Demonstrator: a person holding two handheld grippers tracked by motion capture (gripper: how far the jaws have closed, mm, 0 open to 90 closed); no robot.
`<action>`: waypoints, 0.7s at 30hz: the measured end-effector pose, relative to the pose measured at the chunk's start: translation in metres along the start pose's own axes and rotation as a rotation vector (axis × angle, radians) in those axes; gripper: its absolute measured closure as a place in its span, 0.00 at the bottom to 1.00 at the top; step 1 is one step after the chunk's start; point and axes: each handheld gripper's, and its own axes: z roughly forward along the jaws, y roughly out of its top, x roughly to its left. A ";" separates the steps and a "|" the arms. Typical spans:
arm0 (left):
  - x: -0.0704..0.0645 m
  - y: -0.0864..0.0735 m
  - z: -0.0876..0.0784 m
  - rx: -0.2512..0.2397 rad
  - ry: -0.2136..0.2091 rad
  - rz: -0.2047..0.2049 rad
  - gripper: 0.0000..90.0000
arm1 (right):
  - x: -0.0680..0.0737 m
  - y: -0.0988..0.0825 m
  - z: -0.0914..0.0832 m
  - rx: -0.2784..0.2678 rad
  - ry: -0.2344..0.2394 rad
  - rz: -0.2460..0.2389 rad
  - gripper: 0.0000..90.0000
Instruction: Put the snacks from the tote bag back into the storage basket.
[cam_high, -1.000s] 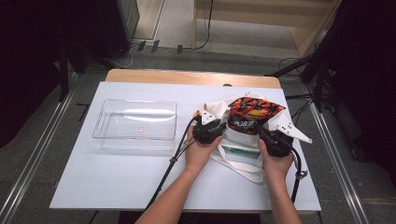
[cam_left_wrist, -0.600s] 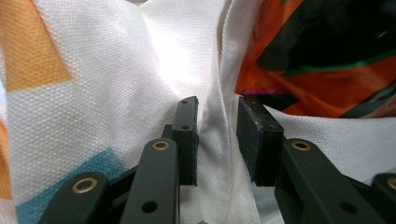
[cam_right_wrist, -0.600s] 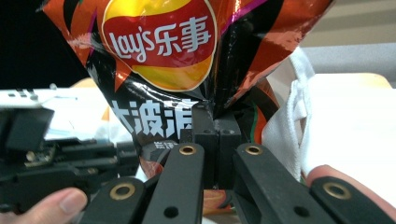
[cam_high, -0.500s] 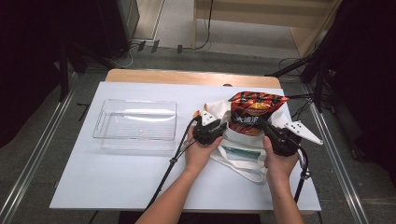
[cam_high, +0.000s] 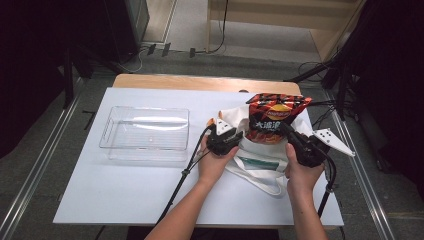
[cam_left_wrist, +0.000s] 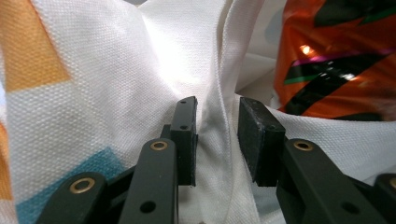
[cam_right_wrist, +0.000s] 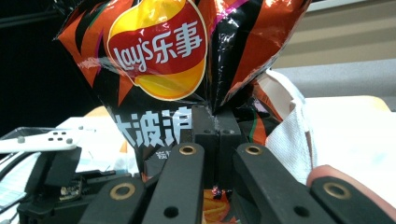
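Observation:
An orange-and-black chip bag (cam_high: 275, 116) stands upright, partly inside a white tote bag (cam_high: 260, 167) on the white table. My right gripper (cam_high: 286, 131) is shut on the chip bag's lower edge, and the right gripper view shows the jaws (cam_right_wrist: 216, 123) pinching the foil below the logo (cam_right_wrist: 159, 51). At the tote's left rim, my left gripper (cam_high: 234, 137) has a fold of white cloth (cam_left_wrist: 116, 84) caught between its pads (cam_left_wrist: 217, 140). The chip bag (cam_left_wrist: 336, 60) shows just beyond that fold.
A clear plastic tray (cam_high: 145, 150) sits to the left of the tote on the white table (cam_high: 150, 195). A wooden strip (cam_high: 200, 82) edges the far side. Cables trail from both grippers toward the near edge.
My right gripper has lifted the chip bag higher, so it stands more upright out of the tote. The left hand has stayed in place on the cloth.

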 end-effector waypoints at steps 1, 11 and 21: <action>0.000 0.000 0.000 -0.001 0.001 0.000 0.76 | 0.001 0.002 -0.001 -0.004 0.001 0.003 1.00; 0.000 0.000 0.000 0.005 0.004 0.007 0.76 | 0.001 0.010 -0.010 -0.053 0.023 0.022 1.00; -0.001 0.000 0.000 0.001 0.008 0.013 0.75 | 0.011 0.014 -0.015 -0.071 0.058 -0.001 1.00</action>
